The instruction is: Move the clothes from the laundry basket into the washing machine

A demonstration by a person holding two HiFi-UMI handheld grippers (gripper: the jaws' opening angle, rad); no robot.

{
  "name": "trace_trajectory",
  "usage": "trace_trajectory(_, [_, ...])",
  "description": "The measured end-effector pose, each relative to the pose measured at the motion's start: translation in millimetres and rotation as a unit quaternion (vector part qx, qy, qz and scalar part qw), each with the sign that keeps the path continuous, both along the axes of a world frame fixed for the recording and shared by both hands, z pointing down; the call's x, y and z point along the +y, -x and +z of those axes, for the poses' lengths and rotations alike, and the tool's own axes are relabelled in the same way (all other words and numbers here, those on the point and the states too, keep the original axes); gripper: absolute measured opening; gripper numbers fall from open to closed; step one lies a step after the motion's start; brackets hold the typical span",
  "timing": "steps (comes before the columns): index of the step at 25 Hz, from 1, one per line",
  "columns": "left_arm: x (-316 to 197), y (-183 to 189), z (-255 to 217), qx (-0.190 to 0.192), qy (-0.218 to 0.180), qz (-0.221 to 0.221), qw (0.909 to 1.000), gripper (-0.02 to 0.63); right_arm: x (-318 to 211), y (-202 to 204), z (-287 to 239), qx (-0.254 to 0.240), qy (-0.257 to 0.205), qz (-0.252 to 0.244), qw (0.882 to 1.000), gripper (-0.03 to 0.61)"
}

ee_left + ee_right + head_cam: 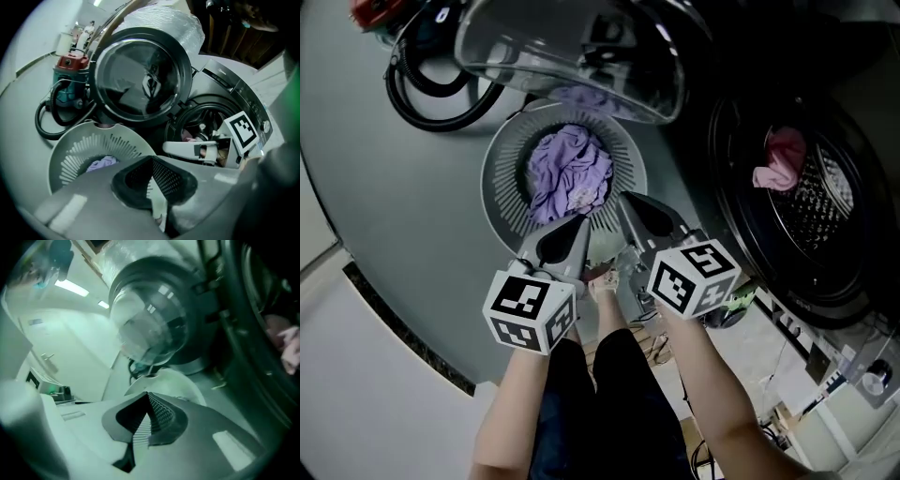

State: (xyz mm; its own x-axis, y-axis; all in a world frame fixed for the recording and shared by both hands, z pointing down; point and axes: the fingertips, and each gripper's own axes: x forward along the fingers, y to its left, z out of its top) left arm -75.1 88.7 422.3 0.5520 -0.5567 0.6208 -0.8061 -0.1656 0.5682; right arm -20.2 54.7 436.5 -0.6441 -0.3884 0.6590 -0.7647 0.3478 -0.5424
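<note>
Hovering above basket with left tool and right tool, jaws together, empty; pink garment in washer, purple clothes left to move.

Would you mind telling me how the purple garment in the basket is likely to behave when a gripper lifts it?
The purple garment lies crumpled in soft folds, so it will probably hang limp. It looks thin, so likely light. One pinch may leave parts trailing over the laundry basket rim.
</note>
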Motion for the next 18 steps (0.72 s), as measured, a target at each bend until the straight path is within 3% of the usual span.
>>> trace_trajectory(3, [11,34,7,-0.014,0.003,-0.031,0.9994,0.000,16,54,24,-0.024,0.026,-0.125,0.992,0.029])
trace_trajectory(7, [33,73,18,-0.025,0.006,-0.081,0.9963,0.000,47,101,78,0.022,0.063,-0.266,0.962,0.031])
trace_trajectory(9, [44,89,24,-0.028,0.006,-0.105,0.9940,0.000,61,114,108,0.055,0.076,-0.311,0.946,0.106])
trace_trajectory(13, [64,117,34,-0.028,0.006,-0.148,0.9885,0.000,92,125,163,0.102,0.122,-0.352,0.922,0.236])
trace_trajectory(18, [78,139,41,-0.024,-0.008,-0.173,0.9846,0.000,122,124,222,0.139,0.186,-0.348,0.908,0.261])
